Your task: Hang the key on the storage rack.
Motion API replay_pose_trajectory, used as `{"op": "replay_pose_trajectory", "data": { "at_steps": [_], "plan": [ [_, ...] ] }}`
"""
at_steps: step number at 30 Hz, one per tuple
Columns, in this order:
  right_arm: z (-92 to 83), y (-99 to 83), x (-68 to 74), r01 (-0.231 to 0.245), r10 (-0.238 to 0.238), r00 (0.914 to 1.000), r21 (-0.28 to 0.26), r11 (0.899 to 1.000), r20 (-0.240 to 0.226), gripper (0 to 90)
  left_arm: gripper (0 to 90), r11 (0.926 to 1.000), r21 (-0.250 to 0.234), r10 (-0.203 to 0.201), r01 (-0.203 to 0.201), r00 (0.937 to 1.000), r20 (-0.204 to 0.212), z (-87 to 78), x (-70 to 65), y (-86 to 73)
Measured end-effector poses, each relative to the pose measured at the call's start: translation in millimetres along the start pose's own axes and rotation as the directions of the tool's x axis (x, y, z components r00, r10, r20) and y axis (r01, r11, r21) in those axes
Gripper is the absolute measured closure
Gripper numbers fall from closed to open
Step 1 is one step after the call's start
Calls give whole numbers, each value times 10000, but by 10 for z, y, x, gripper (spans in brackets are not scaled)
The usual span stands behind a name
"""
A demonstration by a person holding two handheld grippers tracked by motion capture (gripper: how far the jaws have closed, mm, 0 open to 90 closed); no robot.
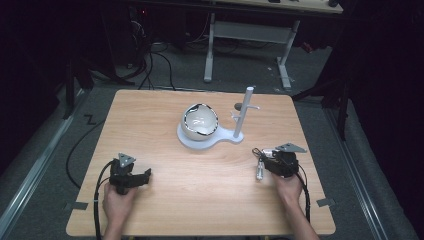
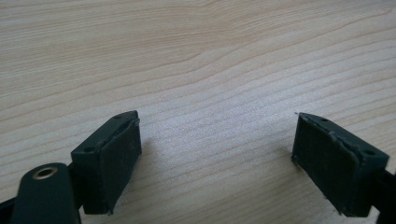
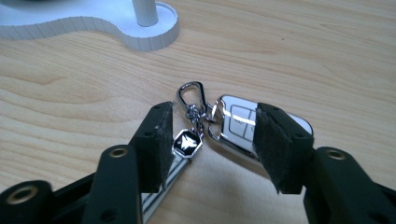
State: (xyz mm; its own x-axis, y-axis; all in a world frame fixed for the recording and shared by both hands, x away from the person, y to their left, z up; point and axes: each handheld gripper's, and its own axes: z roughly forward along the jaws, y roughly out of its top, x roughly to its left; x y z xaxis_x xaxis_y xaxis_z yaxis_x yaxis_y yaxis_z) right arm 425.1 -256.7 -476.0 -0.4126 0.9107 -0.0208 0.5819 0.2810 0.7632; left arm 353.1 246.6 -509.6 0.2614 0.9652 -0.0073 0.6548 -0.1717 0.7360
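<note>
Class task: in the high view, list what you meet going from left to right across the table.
Left hand-held gripper → bowl on the white stand's base → stand's upright post → key fob with keyring → right hand-held gripper.

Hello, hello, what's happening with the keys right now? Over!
Left gripper open, over bare table. Right gripper open around the key fob and keychain, not clamping. White stand and bowl stand apart, nothing blocking.

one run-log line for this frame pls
left gripper: open, over bare table | right gripper: open, astride key fob, no grip | stand: untouched
</note>
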Motion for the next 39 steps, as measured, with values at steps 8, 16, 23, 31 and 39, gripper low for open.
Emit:
{"op": "replay_pose_trajectory", "data": {
  "at_steps": [8, 16, 23, 31, 39],
  "plan": [
    [164, 149, -49, 467, -477, 9986, 417, 9980, 228, 377, 160, 10000, -2, 3, -3, 10000, 2, 0, 0, 0],
    [277, 161, -158, 361, -352, 9993, 738, 9966, -135, 330, 160, 10000, -18, -9, 9, 10000, 9, 1, 0, -1],
    [322, 144, -236, 74, -55, 9996, 665, 9978, -289, 333, 160, 10000, -42, -38, 38, 10000, 8, 2, -1, -1],
    [371, 209, -281, 225, -184, 9991, 1066, 9940, -393, 301, 160, 10000, -41, -36, 36, 10000, 6, 2, -1, -1],
    [406, 193, -324, -182, 260, 9971, 1086, 9939, -711, 291, 160, 10000, -42, -36, 36, 10000, 7, 2, -2, -1]
  ]
}}
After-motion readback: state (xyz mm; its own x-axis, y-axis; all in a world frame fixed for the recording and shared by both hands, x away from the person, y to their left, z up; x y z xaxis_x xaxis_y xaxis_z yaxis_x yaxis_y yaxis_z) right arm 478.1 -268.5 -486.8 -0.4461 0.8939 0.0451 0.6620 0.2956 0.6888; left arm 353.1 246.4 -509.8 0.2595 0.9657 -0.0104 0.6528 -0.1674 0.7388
